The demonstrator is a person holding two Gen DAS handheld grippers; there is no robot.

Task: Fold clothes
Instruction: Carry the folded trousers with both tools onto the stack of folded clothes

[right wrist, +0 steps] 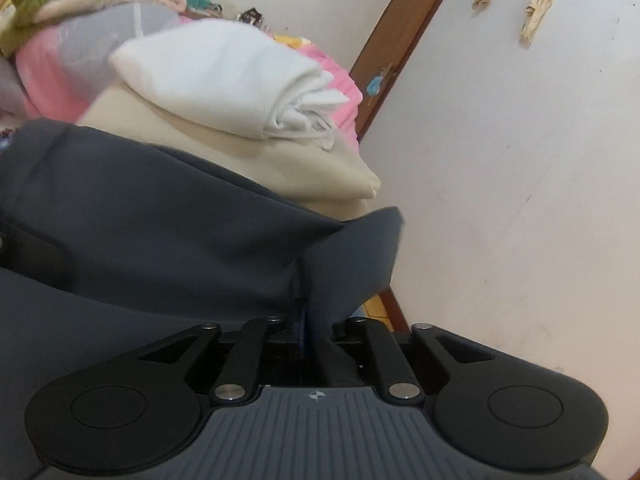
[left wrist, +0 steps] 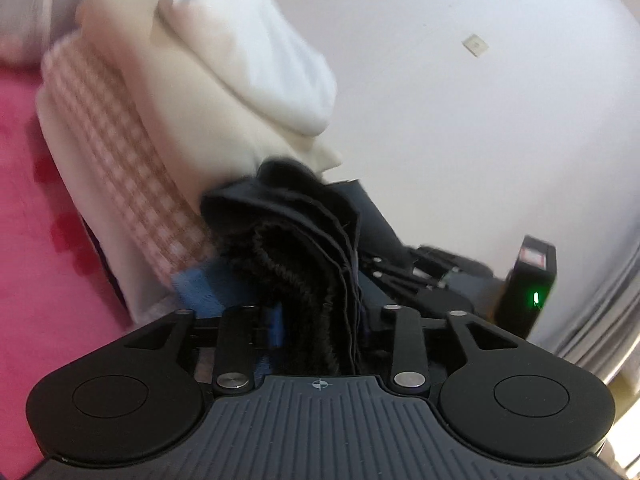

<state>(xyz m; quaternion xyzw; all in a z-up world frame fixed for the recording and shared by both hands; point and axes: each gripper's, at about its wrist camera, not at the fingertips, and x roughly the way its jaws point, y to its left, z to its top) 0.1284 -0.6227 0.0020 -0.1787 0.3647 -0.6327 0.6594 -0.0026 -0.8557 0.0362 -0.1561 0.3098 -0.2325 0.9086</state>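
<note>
Each claw has dark fabric bunched between its jaws, left gripper point(left wrist: 316, 320) and right gripper point(right wrist: 312, 332), seemingly carrying the grey garment point(right wrist: 160, 216) toward the folded stack point(right wrist: 224, 88); whether either pinch is firm, I cannot tell.

Folded towel point(right wrist: 224, 80) lies atop cushion point(right wrist: 248, 160) behind garment point(right wrist: 160, 232).

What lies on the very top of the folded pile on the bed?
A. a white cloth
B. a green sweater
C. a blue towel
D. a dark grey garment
A: the white cloth sits folded on a cream cloth, the highest piece of the pile in both views.
</note>
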